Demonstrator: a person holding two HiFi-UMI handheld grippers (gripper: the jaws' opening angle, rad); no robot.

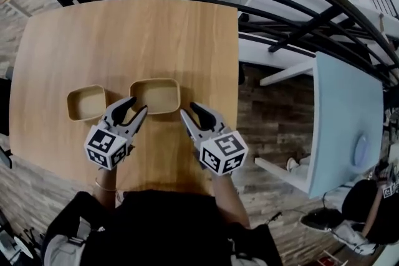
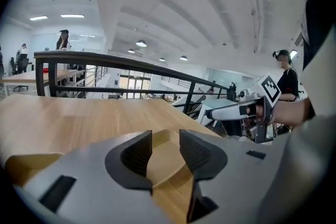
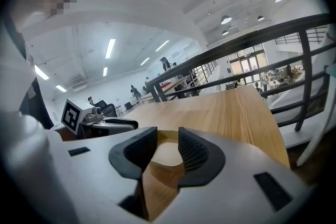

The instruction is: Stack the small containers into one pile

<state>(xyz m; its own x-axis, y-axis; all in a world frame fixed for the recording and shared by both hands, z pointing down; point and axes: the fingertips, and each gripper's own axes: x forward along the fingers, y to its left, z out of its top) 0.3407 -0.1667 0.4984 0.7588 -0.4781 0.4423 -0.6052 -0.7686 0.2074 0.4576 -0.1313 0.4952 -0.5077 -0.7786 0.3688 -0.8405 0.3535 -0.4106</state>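
nothing stacked yet: left container (image 1: 86, 102) and centre container (image 1: 155, 95) sit apart on the tabletop (image 1: 124, 34); left tongs (image 1: 138, 104) and right tongs (image 1: 189, 109) spread, empty, near the centre one

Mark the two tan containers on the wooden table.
Left tan square container (image 1: 86, 102): head view, its bare floor.
Right tan square container (image 1: 156, 95): head view, its bare floor.

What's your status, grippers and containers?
Open, empty: left gripper, right gripper, at near corners of larger container. Beside it, smaller container, unstacked. No obstruction seen.
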